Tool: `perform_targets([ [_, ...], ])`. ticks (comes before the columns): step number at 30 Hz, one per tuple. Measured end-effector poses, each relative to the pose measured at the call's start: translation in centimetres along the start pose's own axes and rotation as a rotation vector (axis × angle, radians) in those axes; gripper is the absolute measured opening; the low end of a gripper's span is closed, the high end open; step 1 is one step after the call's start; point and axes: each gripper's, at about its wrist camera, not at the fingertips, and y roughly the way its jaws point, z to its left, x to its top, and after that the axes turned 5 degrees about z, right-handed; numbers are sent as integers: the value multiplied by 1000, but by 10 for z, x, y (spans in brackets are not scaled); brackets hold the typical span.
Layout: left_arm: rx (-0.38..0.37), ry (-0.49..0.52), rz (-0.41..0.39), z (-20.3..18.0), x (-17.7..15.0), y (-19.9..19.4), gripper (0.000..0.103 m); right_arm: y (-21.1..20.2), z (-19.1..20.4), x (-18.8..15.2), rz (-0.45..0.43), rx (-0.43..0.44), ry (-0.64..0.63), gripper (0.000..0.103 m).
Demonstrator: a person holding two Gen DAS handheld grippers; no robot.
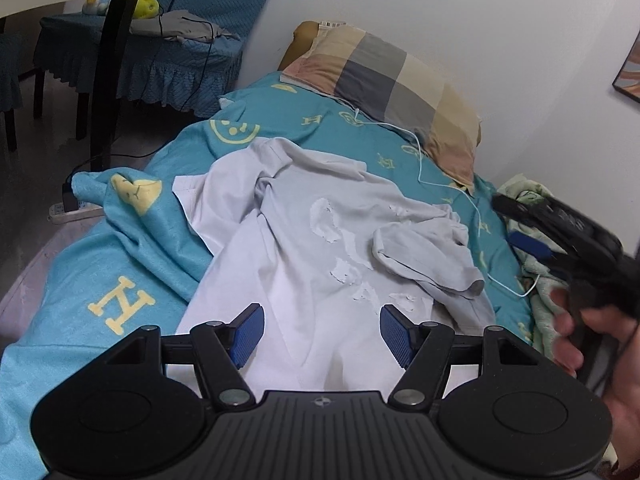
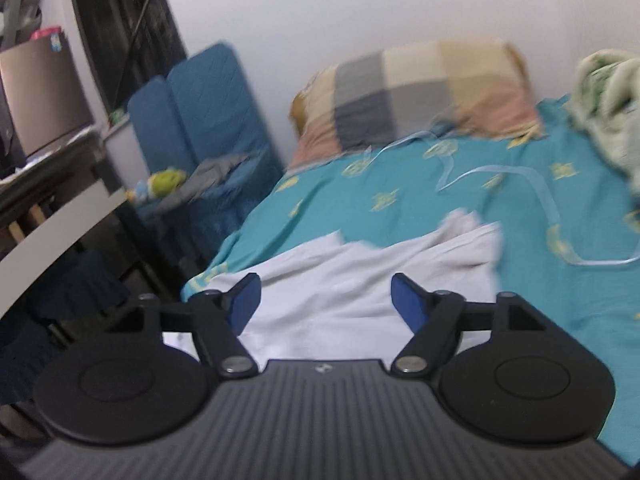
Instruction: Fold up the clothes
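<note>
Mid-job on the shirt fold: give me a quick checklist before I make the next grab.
1. Left hand-held gripper open, nothing between the pads: ok.
2. Right hand-held gripper open and empty: ok.
3. Pale shirt lying flat: not ok, rumpled, one sleeve flopped over the front.
4. White cable clear of the shirt: cannot tell, it runs close by the sleeve.
5. Right wrist view sharp: not ok, blurred.

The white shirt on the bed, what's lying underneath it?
Under the white shirt lies the teal bedsheet with yellow prints, showing on all visible sides. Whatever else might sit beneath the shirt's middle is covered by the cloth.
</note>
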Motion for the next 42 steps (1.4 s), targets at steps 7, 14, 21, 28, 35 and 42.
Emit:
perform_targets([
  [7, -12, -17, 6, 1, -1, 0, 68, 21, -30, -37, 183, -108, -209, 73],
  [14, -10, -29, 6, 3, 1, 3, 68, 68, -12, -50, 174, -232, -463, 62],
  [21, -29, -57, -5, 6, 4, 0, 68, 53, 23, -24, 191, -67, -328, 5],
  [28, -37, -63, -28, 10, 6, -10, 68, 68, 56, -44, 337, 6, 83, 6],
  [35, -29, -37, -29, 13, 4, -17, 68, 54, 63, -68, 378, 37, 110, 15],
  [42, -93, 56, 0, -9, -11, -19, 68, -99, 44, -56, 186, -51, 63, 59],
])
